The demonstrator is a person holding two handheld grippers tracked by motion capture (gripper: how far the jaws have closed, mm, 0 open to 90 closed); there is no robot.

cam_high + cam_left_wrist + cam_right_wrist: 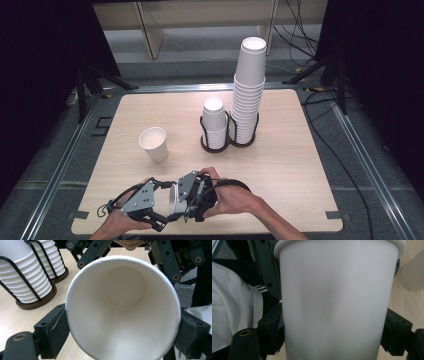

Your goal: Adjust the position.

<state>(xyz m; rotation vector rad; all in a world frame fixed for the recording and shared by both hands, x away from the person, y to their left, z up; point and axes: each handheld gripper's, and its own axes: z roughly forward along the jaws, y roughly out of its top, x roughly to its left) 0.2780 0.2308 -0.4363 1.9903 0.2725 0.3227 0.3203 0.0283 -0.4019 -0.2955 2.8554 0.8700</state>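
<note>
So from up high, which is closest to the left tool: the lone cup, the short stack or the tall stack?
From the left tool:
1. The lone cup, standing open on the table's left half.
2. The short stack, in the left wire holder, mid-table.
3. The tall stack, just right of it.

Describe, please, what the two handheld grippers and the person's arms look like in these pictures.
Both the left gripper and the right gripper are black linkage frames with round brass-coloured pivots and flat dark padded jaws. Each carries a grey three-cornered plate on top, dotted with small holes. A black cable loops from the right one. The forearms are bare, with no sleeves; white cloth with dark stripes shows behind.
</note>
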